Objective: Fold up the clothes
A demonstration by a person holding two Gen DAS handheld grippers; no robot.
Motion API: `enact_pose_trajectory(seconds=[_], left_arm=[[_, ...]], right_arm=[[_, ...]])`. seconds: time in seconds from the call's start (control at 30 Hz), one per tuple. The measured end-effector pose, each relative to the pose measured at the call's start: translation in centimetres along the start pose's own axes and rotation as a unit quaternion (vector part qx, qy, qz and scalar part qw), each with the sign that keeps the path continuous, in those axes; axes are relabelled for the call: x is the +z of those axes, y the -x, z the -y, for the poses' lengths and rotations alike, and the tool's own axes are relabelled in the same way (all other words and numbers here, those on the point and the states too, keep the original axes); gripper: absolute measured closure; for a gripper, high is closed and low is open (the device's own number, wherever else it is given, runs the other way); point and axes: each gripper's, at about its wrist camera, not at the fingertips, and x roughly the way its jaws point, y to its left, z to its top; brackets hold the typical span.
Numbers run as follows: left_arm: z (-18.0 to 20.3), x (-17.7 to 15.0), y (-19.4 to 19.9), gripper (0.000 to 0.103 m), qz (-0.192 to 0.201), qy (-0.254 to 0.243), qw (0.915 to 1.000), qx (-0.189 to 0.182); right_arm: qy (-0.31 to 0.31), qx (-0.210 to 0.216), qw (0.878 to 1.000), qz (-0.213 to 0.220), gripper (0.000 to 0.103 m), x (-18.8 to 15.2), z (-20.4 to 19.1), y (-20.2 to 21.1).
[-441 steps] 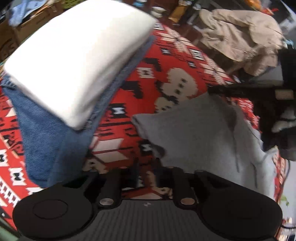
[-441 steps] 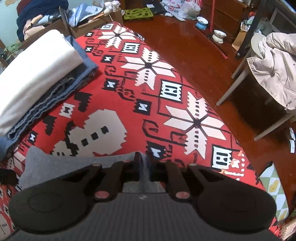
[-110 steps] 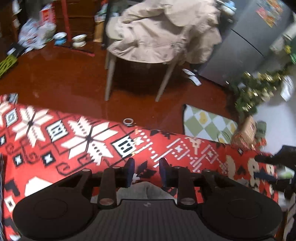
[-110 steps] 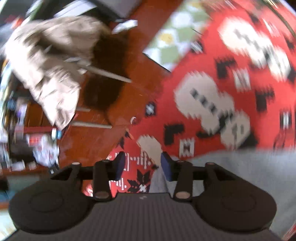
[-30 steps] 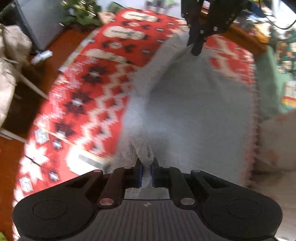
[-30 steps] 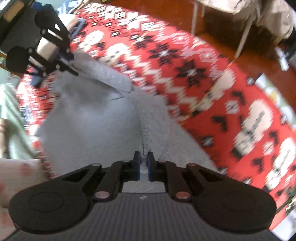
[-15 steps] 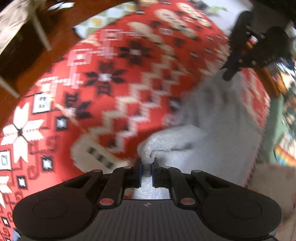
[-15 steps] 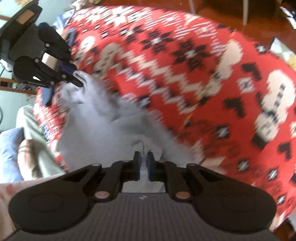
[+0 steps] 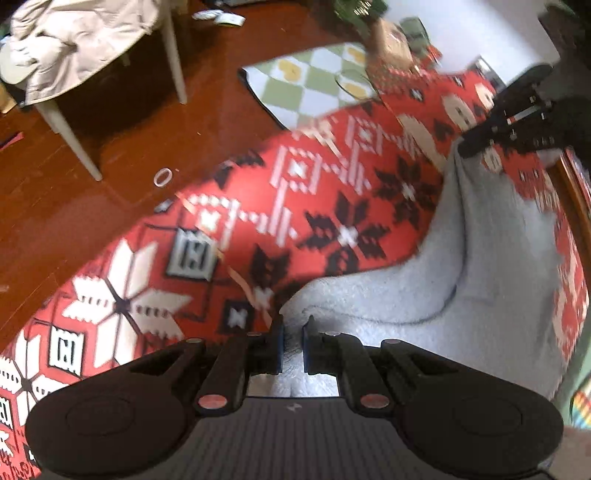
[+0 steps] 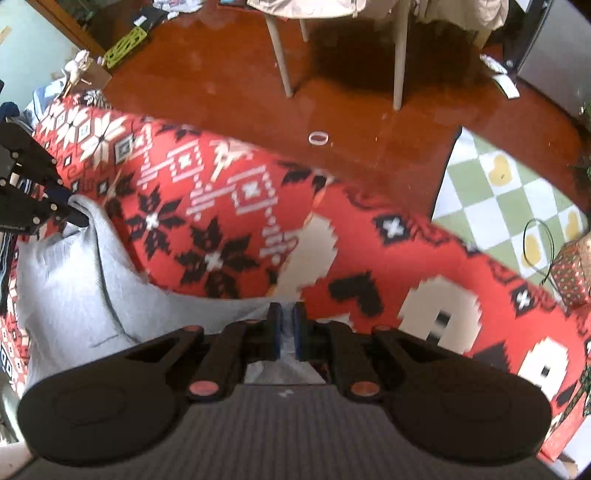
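Lived-in home room — a red patterned blanket (image 10: 258,206) covers the work surface above a glossy red-brown floor (image 10: 221,85), with a beige coat (image 9: 74,33) slung over a white-legged chair (image 10: 284,62), a green-and-white checked mat (image 10: 509,195) and scattered clutter — domestic, no workshop fittings.

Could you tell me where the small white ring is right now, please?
The ring lies on the wooden floor just beyond the red blanket's edge, near the chair legs; in the left wrist view it sits left of centre.
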Motion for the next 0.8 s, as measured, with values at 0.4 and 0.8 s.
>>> enact_pose_trajectory(seconds=[0.4,0.8], left_arm=[[-2.0,0.3,0.1,0.065,0.032,0.026,0.9984,0.038],[-2.3,-0.2,2.7,0.076,0.065,0.052,0.9960,0.034]], right_arm=[[-0.009,-0.020,0.999,0.027,0.092,0.5,0.9,-0.8],[0.028,-0.011,0.999,0.023,0.091,-3.2,-1.5,-0.5]])
